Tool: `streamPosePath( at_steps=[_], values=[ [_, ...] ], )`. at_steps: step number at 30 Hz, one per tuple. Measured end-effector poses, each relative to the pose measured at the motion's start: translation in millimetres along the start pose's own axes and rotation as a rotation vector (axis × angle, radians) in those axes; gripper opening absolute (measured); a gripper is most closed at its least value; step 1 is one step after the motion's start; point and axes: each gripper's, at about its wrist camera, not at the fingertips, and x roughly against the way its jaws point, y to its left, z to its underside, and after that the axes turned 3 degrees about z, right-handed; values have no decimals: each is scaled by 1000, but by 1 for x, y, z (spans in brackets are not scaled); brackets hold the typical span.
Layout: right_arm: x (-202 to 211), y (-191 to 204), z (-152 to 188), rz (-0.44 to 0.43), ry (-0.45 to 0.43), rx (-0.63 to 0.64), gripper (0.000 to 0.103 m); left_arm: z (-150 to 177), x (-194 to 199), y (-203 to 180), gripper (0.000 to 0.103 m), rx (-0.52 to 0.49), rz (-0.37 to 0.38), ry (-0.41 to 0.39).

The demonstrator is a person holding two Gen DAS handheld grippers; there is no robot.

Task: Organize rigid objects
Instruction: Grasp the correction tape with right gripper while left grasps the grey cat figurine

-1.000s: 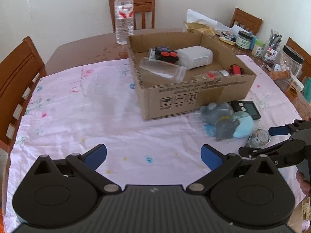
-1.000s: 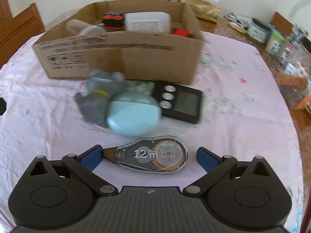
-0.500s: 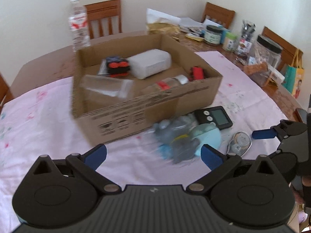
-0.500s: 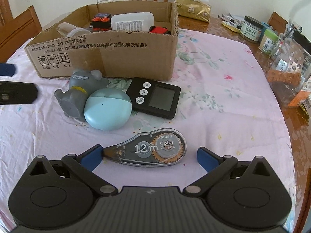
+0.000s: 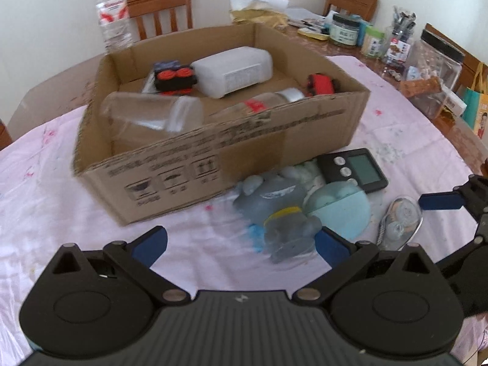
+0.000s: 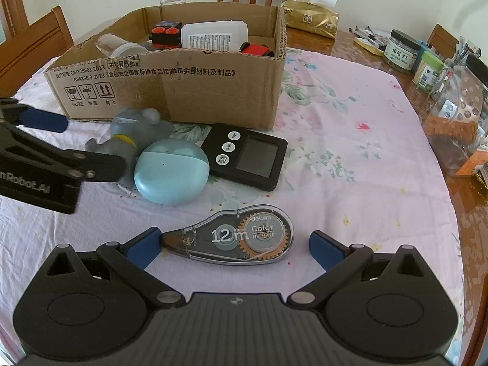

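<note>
A cardboard box (image 5: 195,164) (image 6: 170,88) holds a clear jar, a white container, a black-and-red toy and a bottle. In front of it lie a grey toy figure (image 5: 283,213) (image 6: 134,131), a light blue round case (image 5: 341,210) (image 6: 170,175), a black timer (image 5: 357,169) (image 6: 247,160) and a correction tape dispenser (image 6: 241,235) (image 5: 399,219). My left gripper (image 5: 241,244) is open, its right finger beside the grey toy. My right gripper (image 6: 235,247) is open with the tape dispenser between its fingers.
A pink floral cloth (image 6: 350,140) covers the wooden table. Jars and containers (image 6: 427,64) crowd the right edge. A water bottle (image 5: 114,15) and chairs (image 5: 158,6) stand behind the box. A gold bag (image 6: 311,19) lies at the back.
My left gripper has swung right and moved in close to the grey toy and box. My right gripper has stayed around the tape dispenser.
</note>
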Motion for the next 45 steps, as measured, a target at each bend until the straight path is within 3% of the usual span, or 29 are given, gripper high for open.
streamPosePath(
  at_steps=[18,23,27,34,45],
  values=[
    [-1,0,-2,1,10,-1,103,17,22,48,103,35,-107,6],
    [0,0,-2,2,6,-3,103,22,19,57,102,55,-196,35],
    [1,0,1,3,-7,-4,103,22,33,56,102,85,-124,-2],
    [2,0,4,4,-26,-6,103,16,28,19,102,14,-46,-50],
    [3,1,7,3,-55,-6,103,3,-2,2,71,-8,-68,-76]
  ],
)
